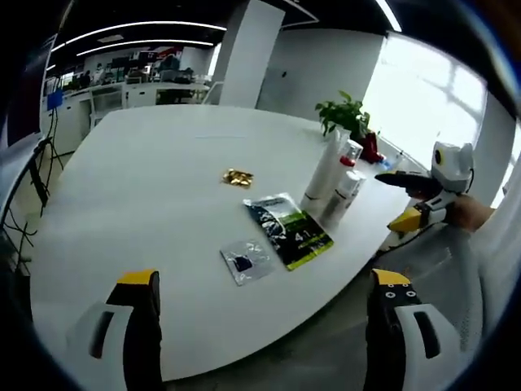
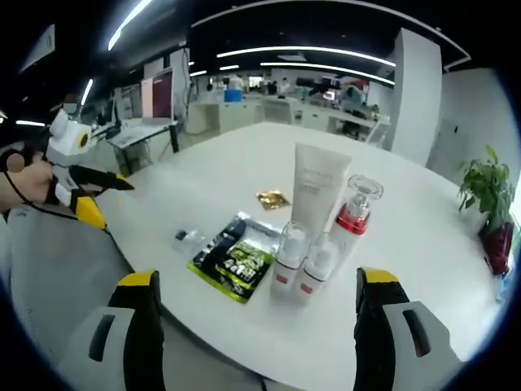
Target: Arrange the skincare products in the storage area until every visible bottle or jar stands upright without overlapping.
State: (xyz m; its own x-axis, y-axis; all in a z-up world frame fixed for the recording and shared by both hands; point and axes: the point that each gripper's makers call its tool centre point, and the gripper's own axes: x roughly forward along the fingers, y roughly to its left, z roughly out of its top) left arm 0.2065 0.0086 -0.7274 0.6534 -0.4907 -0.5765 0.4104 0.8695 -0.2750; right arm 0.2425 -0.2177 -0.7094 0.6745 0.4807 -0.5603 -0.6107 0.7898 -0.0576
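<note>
- The left hand-held gripper [image 1: 264,326] hangs off the near edge of the white surface [image 1: 146,187]; its yellow-tipped jaws stand wide apart with nothing between them.
- The right hand-held gripper [image 2: 256,326] is also spread wide and holds nothing, poised just off the surface's [image 2: 244,155] edge in front of the skincare products.
- In the right gripper view, a tall white tube [image 2: 319,189] stands upright, cap down, at the back of the cluster.
- Just beside it stands a clear-capped bottle with a red collar [image 2: 353,213], also upright.
- In front of these, two small white bottles [image 2: 303,262] stand side by side, close to the surface's edge, each with a red mark low on its body.
- Left of the bottles lies a flat black-and-green sachet [image 2: 236,259], with a small clear packet [image 2: 187,238] just beyond it.
- A small gold-wrapped item [image 2: 272,198] lies further in, apart from the rest.
- In the left gripper view the same cluster sits at the surface's right edge: tube [image 1: 326,167], sachet [image 1: 289,228], clear packet [image 1: 247,261], gold item [image 1: 238,177].
- A potted green plant [image 1: 346,114] stands on the surface behind the bottles.
- An open-plan office with desks lies beyond.
</note>
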